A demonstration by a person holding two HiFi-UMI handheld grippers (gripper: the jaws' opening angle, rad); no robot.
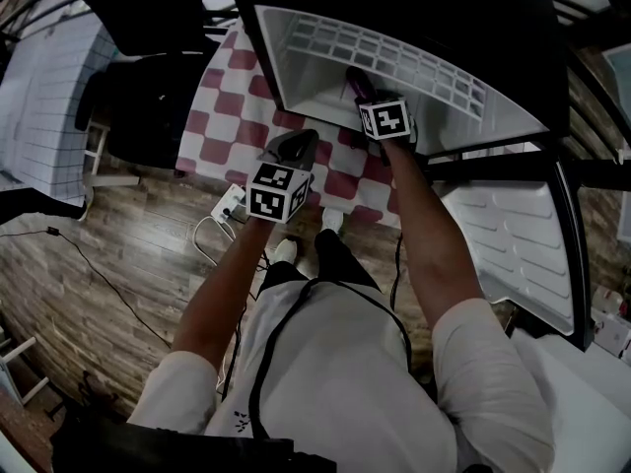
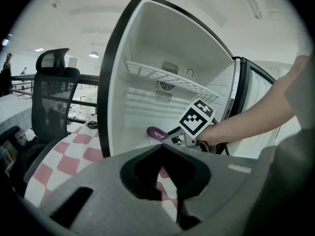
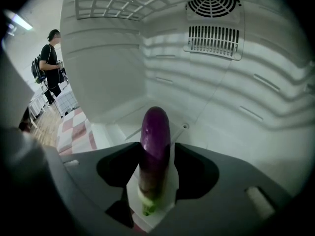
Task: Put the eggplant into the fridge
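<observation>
Pink-and-white checked cloth (image 1: pixel 222 116) covers a surface at the left of the head view, above a wooden floor (image 1: pixel 118 304); in the left gripper view we see a black office chair (image 2: pixel 53 90) standing behind that cloth. Moving right, the left gripper (image 1: pixel 296 146) hangs outside the fridge (image 1: pixel 296 77), over the cloth; its own view shows its jaws drawn together at the tips, with nothing between them. Next comes the fridge itself, a small white-lined box with a black frame; its wire shelf (image 1: pixel 394 52) sits high inside, and its door (image 1: pixel 518 235) is swung wide open at the far right. Our right arm reaches in through the opening; the right gripper (image 1: pixel 361 89) points down toward the fridge floor, below the shelf. The eggplant (image 3: pixel 155 129), glossy purple with a pale green stem end, is inside the fridge and appears to rest on its white floor; it lies lengthwise in the gap between the right gripper's jaws, stem end nearest the camera, rounded tip toward the back wall. Those jaws stand wide apart; strips of white floor show on both sides of the eggplant, so the pads do not press on it. In the left gripper view, the eggplant's purple tip pokes out just ahead of the right gripper, low in the fridge.
</observation>
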